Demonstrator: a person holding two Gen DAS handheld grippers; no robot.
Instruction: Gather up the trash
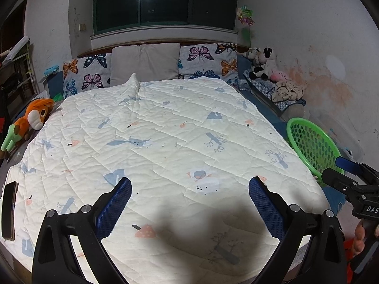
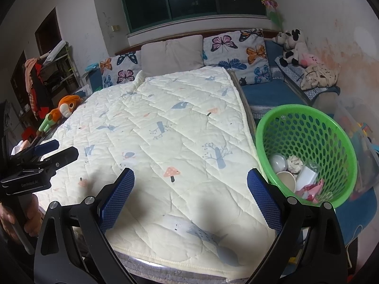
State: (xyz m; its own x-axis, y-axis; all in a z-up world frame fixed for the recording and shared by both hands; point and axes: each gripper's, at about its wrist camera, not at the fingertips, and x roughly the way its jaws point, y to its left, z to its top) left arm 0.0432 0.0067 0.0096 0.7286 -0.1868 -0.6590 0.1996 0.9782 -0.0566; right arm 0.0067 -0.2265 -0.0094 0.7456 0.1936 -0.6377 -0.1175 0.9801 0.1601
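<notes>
A green perforated basket (image 2: 331,127) sits at the right edge of the bed and also shows in the left wrist view (image 1: 305,137). It holds trash: a crumpled paper ball (image 2: 295,163), a paper cup (image 2: 287,180), a white round lid (image 2: 277,161), a white box (image 2: 305,175) and pink wrappers (image 2: 312,189). My left gripper (image 1: 189,194) is open and empty above the near end of the white quilt (image 1: 165,130). My right gripper (image 2: 190,184) is open and empty over the quilt's near right part, just left of the basket.
Butterfly pillows (image 1: 208,59) and a grey pillow (image 1: 144,64) lie at the headboard. An orange plush toy (image 1: 30,118) lies at the bed's left edge. Plush toys (image 2: 293,47) sit on a side bench. A dark phone (image 1: 9,210) lies at the quilt's left corner.
</notes>
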